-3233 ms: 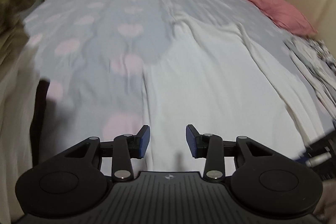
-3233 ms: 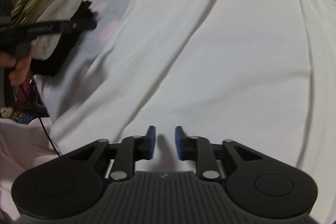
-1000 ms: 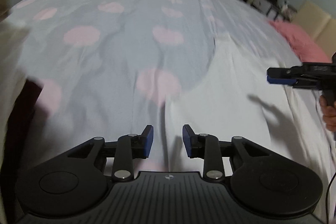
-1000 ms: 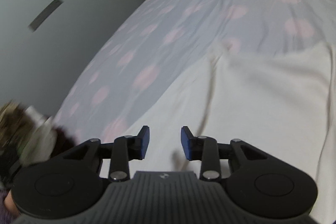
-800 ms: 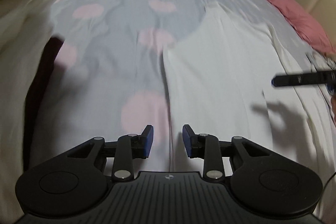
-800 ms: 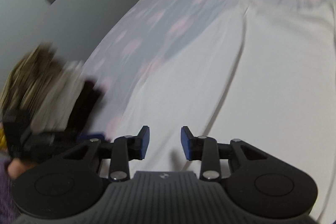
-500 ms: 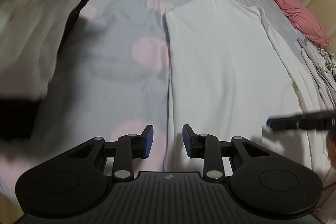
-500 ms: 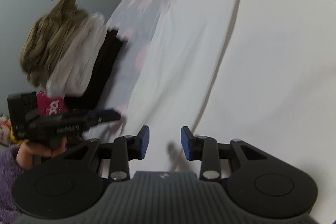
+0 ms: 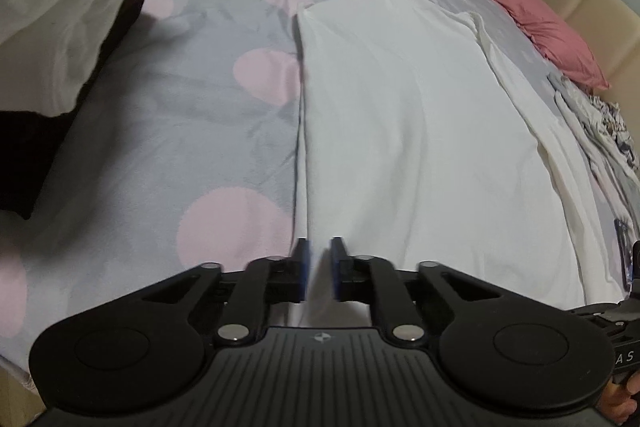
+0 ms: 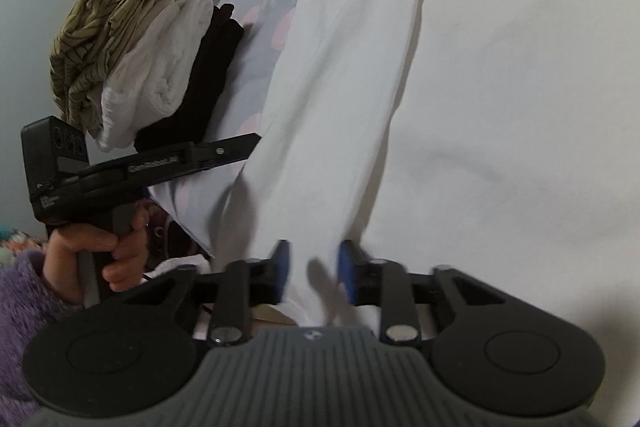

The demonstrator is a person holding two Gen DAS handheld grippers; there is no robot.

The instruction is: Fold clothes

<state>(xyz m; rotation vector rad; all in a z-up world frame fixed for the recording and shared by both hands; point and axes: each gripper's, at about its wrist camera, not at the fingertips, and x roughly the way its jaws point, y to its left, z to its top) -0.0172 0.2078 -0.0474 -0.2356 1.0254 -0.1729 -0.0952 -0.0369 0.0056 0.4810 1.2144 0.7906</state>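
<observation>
My left gripper point(image 9: 319, 269) had nearly pinched its jaws on the near left edge of the white garment point(image 9: 408, 131) spread flat on the spotted bedsheet point(image 9: 192, 115), while my right gripper point(image 10: 313, 269) hovered parted over the same hem.

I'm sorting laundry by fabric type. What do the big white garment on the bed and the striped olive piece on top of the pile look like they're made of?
White garment: looks like a thin, matte knit such as cotton jersey; it lies flat with soft, shallow creases. Striped olive piece: seems a light woven cloth with dark pinstripes, crumpled into many small crisp folds. Fibre content cannot be told from either view.
</observation>
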